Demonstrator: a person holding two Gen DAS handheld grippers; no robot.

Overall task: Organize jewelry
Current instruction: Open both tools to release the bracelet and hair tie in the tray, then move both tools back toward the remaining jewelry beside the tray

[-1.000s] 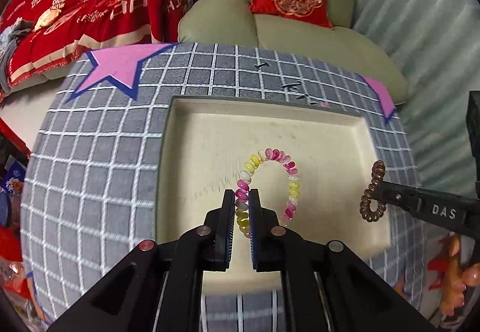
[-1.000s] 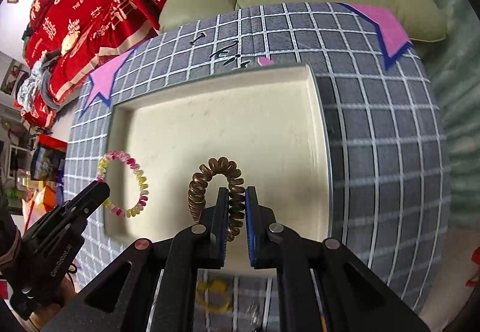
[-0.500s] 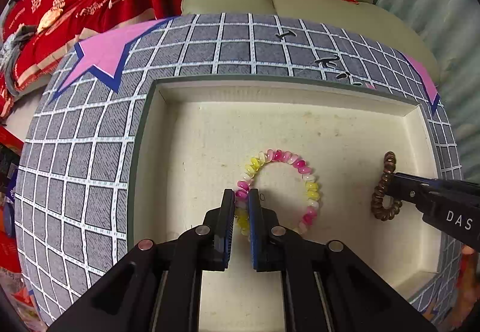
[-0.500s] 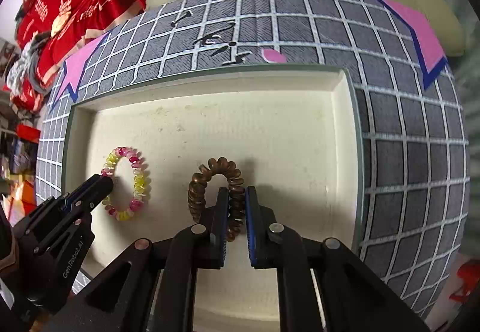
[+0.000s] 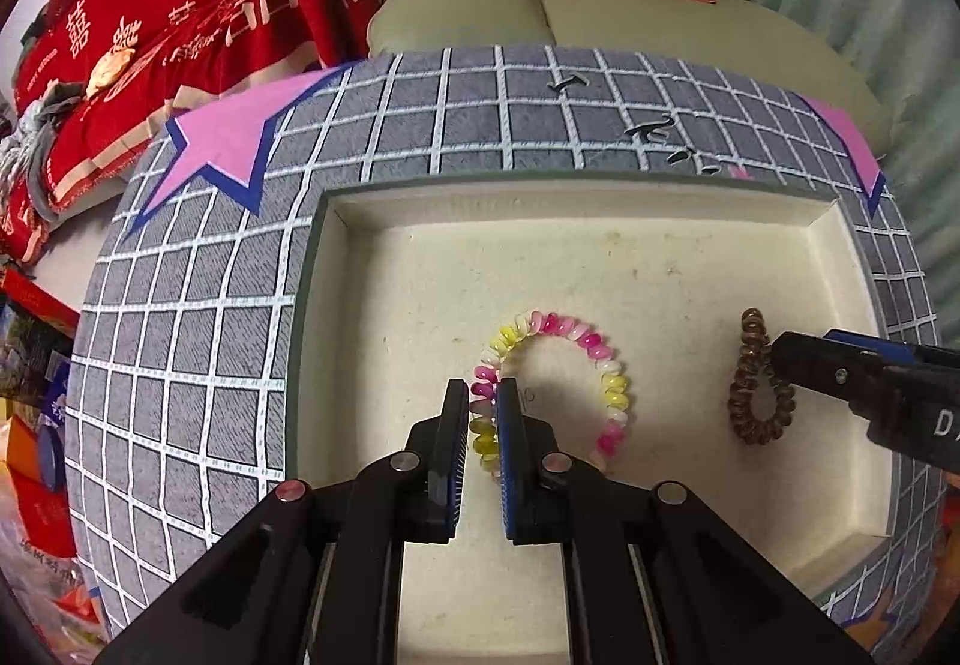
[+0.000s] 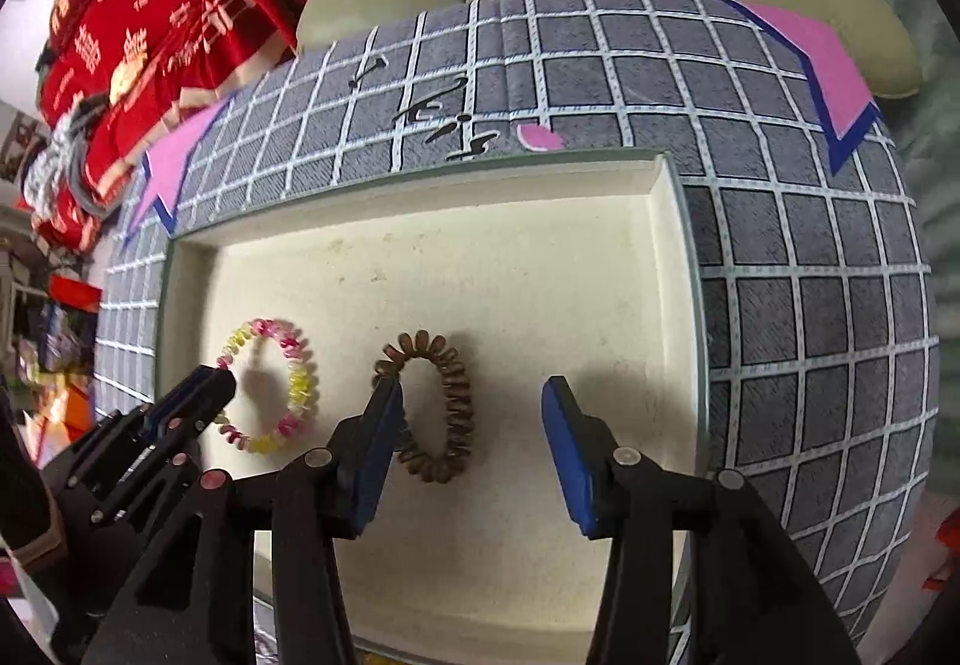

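Low in the right wrist view, the right tool point(image 6: 471, 413) gapes around the brown coil bracelet point(image 6: 441, 407); only the left wrist view shows the left tool point(image 5: 482, 407) pinching the pink-yellow bracelet point(image 5: 555, 392).

The right gripper point(image 6: 474, 431) is open wide now. A second ago, and half a second ago too, its two blue-padded fingers point(image 6: 567, 455) were pinched on the brown coiled hair tie point(image 6: 441, 407). Now they stand far apart, and the hair tie lies flat by itself on the floor of the cream square tray point(image 6: 420, 197), just beside the left one of these fingers. In the left wrist view the hair tie point(image 5: 759, 389) is a wider loop than before. A second ago both grippers were up above the tray and further back from it. Now they are low and close over its floor, and the pink, yellow and white bead bracelet point(image 5: 576, 347) rests on the tray floor.
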